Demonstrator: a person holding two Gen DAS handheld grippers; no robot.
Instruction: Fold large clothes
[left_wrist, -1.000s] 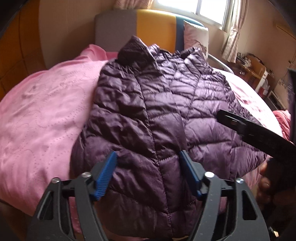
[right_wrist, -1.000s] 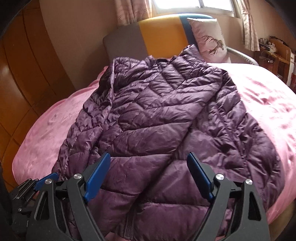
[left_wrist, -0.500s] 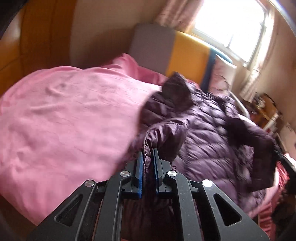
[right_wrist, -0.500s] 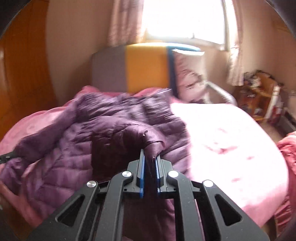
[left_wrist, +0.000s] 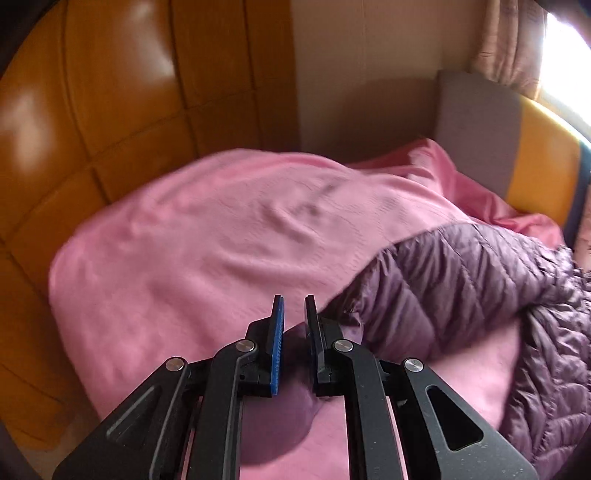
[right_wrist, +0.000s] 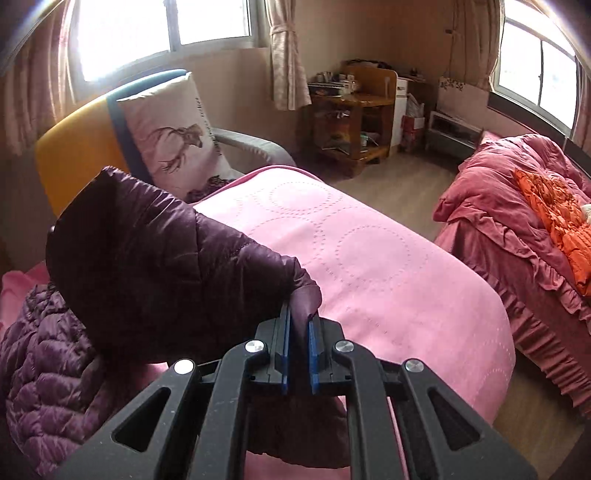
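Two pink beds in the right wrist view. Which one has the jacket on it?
The near bed, pale pink cover with dotted circles; the purple jacket lies on its left part. The far bed has darker rose ruffled bedding and no jacket.

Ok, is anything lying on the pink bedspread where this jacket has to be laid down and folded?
Nothing visible: the pink bedspread beside the purple jacket is bare. The right gripper pinches the jacket's edge.

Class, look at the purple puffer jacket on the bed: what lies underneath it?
The purple puffer jacket lies on a pink bedspread, which shows all around it. What the bedspread looks like directly beneath the jacket is covered, so it cannot be seen.
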